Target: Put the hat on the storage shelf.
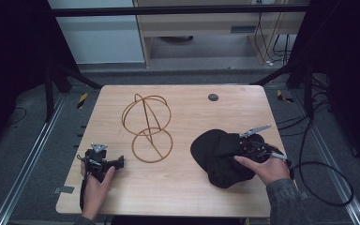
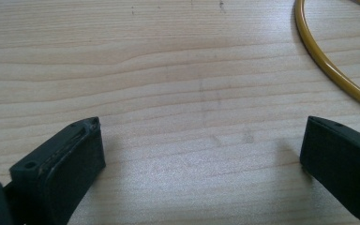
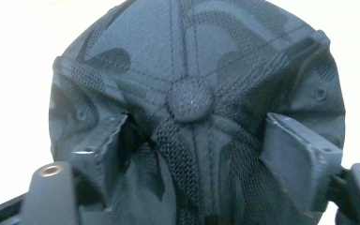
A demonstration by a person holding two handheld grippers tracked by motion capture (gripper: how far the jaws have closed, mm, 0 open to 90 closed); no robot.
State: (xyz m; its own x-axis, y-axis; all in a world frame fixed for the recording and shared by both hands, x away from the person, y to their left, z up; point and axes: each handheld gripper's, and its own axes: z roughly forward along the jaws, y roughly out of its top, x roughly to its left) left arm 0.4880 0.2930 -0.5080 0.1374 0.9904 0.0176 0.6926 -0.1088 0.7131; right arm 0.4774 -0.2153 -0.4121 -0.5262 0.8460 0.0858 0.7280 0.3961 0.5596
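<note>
Black fabric of the cap (image 1: 220,157) lies near the right edge of the desk (image 1: 183,187), and the right gripper (image 1: 255,147) comes onto it from the right side. In the right gripper view its jaws press into the crown on both sides of the top button (image 3: 190,100), pinching the cloth. The wire stand (image 1: 147,126) is to the left of the cap, toward the middle of the desk. The left gripper (image 1: 104,163), near the front left corner, is spread wide over bare wood and holds nothing
</note>
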